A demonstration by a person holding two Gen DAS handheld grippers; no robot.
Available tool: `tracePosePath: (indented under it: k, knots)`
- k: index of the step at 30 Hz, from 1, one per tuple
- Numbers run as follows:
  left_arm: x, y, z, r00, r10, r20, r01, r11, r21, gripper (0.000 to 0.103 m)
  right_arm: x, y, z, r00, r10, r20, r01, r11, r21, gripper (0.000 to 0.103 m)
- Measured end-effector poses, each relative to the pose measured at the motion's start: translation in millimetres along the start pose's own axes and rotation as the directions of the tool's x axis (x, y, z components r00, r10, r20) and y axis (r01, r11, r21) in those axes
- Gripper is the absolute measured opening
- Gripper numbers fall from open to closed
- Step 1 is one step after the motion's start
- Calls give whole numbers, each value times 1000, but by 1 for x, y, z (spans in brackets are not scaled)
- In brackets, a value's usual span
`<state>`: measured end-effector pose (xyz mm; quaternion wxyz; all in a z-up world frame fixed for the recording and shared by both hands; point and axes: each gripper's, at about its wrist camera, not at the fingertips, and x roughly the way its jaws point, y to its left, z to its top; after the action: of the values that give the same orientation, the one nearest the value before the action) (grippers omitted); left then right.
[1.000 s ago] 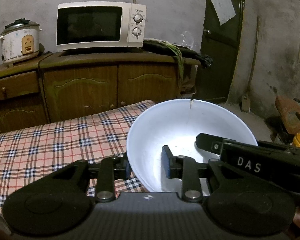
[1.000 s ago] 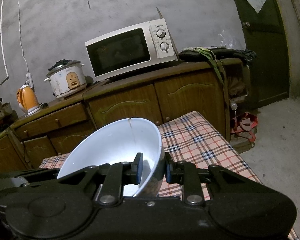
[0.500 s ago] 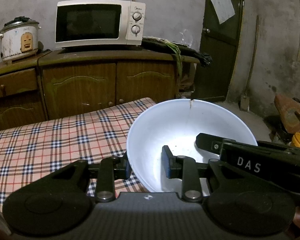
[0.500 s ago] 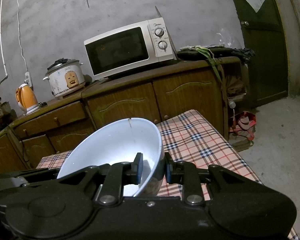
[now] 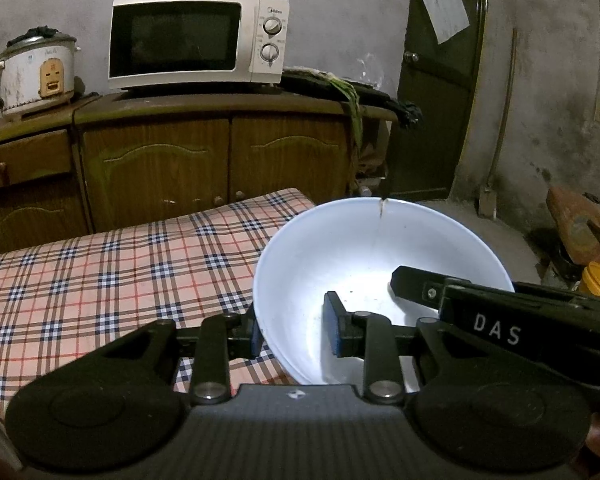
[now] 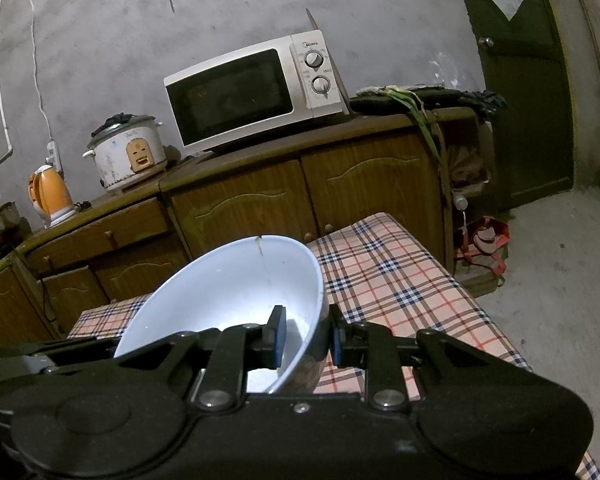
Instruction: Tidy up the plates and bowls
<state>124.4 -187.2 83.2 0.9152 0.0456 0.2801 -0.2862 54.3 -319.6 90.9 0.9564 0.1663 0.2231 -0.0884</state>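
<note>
Both grippers clamp the white bowl [image 5: 364,264] over the checked counter [image 5: 100,272] corner: left gripper [image 5: 296,332] on its left rim, right gripper [image 6: 306,338] opposite, equally near.

Dim room, bright glare inside the white bowl [image 5: 364,256], fisheye-bent, dark-vignetted edges.

Bowl [image 5: 364,256] carried slightly nearer the cabinet [image 5: 220,152]

Left hand-held gripper [image 5: 294,334] – jaws clamped, angled downward; right hand-held gripper [image 6: 306,336] likewise clamped, angled downward.
</note>
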Motion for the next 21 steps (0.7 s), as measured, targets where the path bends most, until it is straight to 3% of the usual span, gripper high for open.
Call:
tracePosePath:
  k: [21]
  knots:
    - [1, 0, -8, 1000, -4, -22, 3, 1000, -17, 29, 3, 0, -10, 1000, -2, -27, 2, 1000, 2, 29]
